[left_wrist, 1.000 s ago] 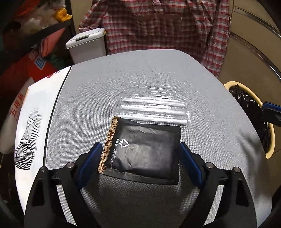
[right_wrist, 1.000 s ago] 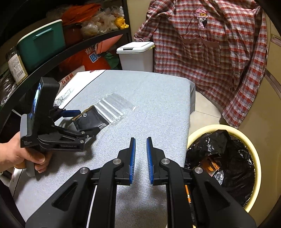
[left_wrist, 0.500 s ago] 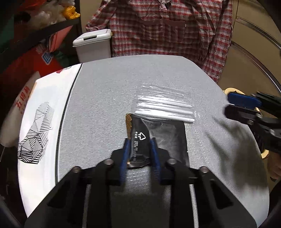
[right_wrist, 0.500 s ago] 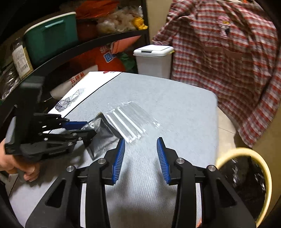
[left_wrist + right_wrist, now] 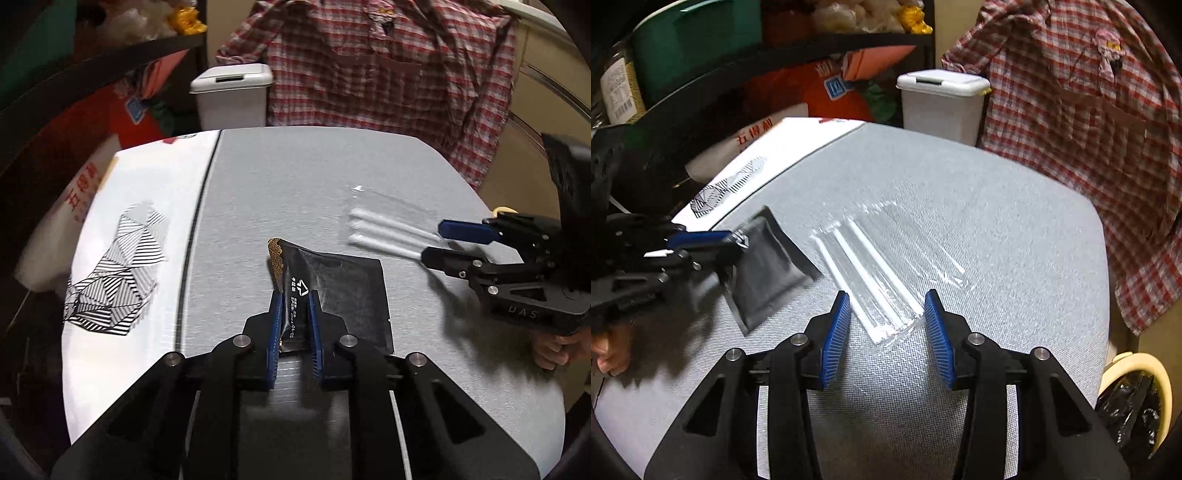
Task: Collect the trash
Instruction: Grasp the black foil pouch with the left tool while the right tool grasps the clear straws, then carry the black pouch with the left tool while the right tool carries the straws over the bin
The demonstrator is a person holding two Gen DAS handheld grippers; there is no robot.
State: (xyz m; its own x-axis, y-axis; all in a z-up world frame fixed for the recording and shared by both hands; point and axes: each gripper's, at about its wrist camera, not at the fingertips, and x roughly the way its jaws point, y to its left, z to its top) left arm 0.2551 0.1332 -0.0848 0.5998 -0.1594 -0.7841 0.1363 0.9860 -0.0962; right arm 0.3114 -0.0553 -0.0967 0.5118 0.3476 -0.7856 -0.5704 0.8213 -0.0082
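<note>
At centre frame, a black pouch (image 5: 334,291) is pinched by the closing left gripper (image 5: 294,321); a clear straw packet (image 5: 886,273) lies on the bench (image 5: 1015,229) between the right gripper's (image 5: 886,325) opening jaws (untouched). Neither is binned yet (image 5: 1134,391).

Right gripper (image 5: 886,317) was opening over the grey counter (image 5: 1015,229), jaws straddling the near end of a clear plastic sleeve of white sticks (image 5: 882,266), pads not touching it. At left, left gripper (image 5: 729,242) was closing on the edge of a black pouch (image 5: 768,269), pouch partly lifted and tilted. Yellow bin with black liner (image 5: 1134,391) sat lower right, plaid shirt (image 5: 1089,129) behind.
</note>
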